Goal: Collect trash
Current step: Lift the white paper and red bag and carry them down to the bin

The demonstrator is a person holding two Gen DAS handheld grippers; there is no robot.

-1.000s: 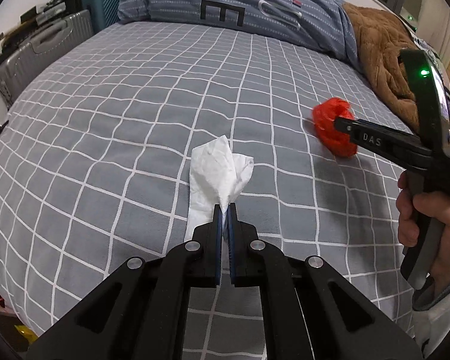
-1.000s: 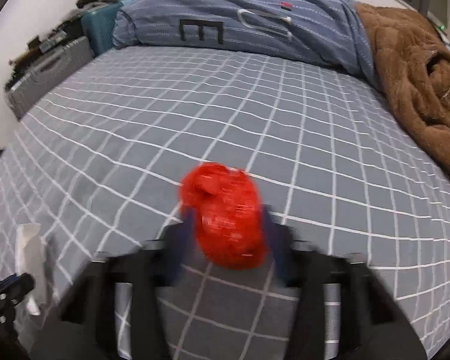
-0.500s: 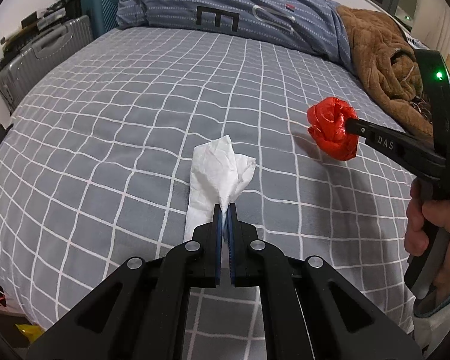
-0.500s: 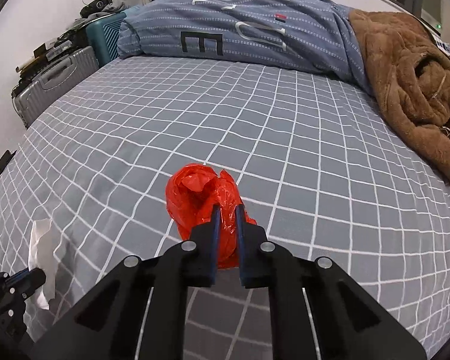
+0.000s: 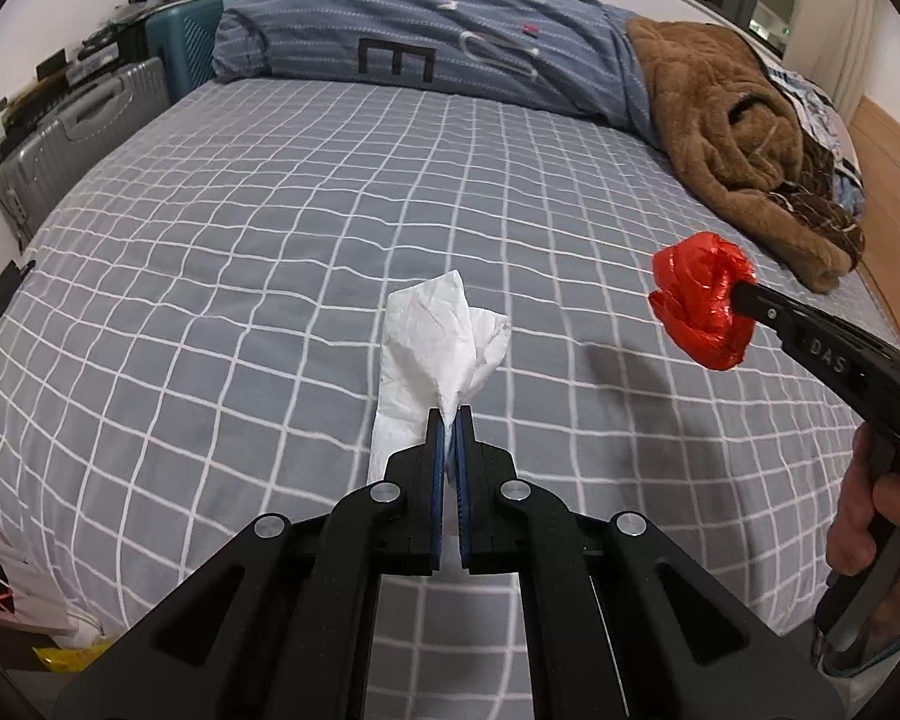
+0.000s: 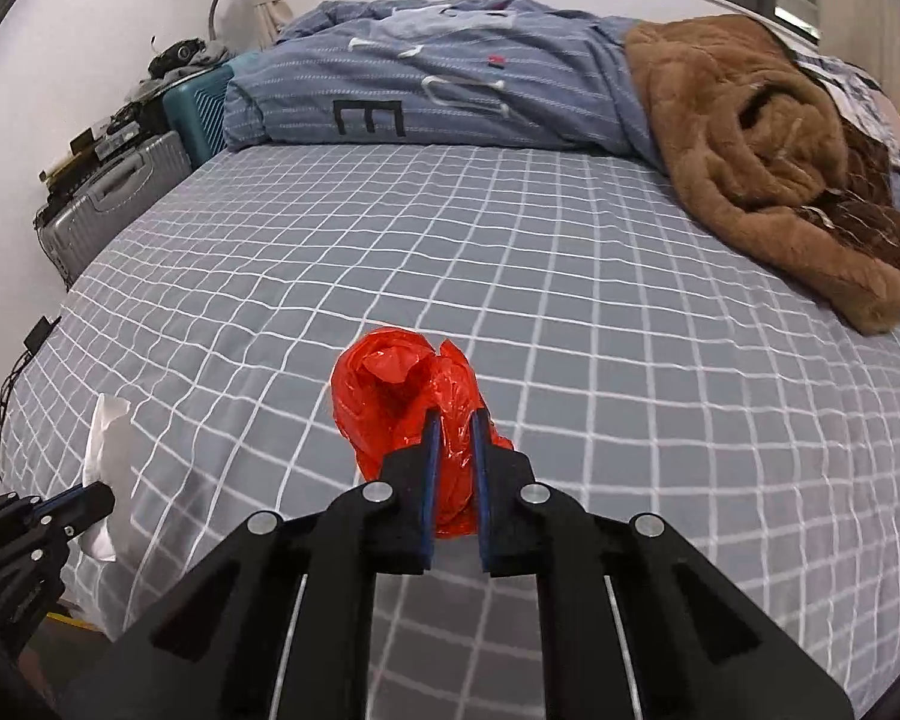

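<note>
Far left, off the bed: grey hard-shell suitcase (image 5: 84, 126) and teal suitcase (image 5: 183, 54) against the wall. No bin visible in either view.

Grey bedsheet with white grid lines (image 5: 258, 228) fills both views; nothing loose seen lying on it.

Left gripper (image 5: 448, 420): jaws pressed together on the lower corner of a crumpled white paper tissue (image 5: 432, 342). In the right wrist view the tissue hangs off the gripper, clear of the sheet.

Right gripper (image 6: 453, 438): jaws clamped on a scrunched red plastic bag (image 6: 408, 396). Left wrist view shows the bag in the air above the sheet, its shadow well apart below it.

Far right: brown fleece blanket (image 5: 732, 120) heaped against the blue striped duvet (image 5: 450, 42).

Step, judged: both pickups made, carry phase. Next move calls for finding a bin or bag outside the frame, taking both pieces there, then opening each gripper over it. Tissue held only by one corner; quick swings could tear it or shake it loose.
</note>
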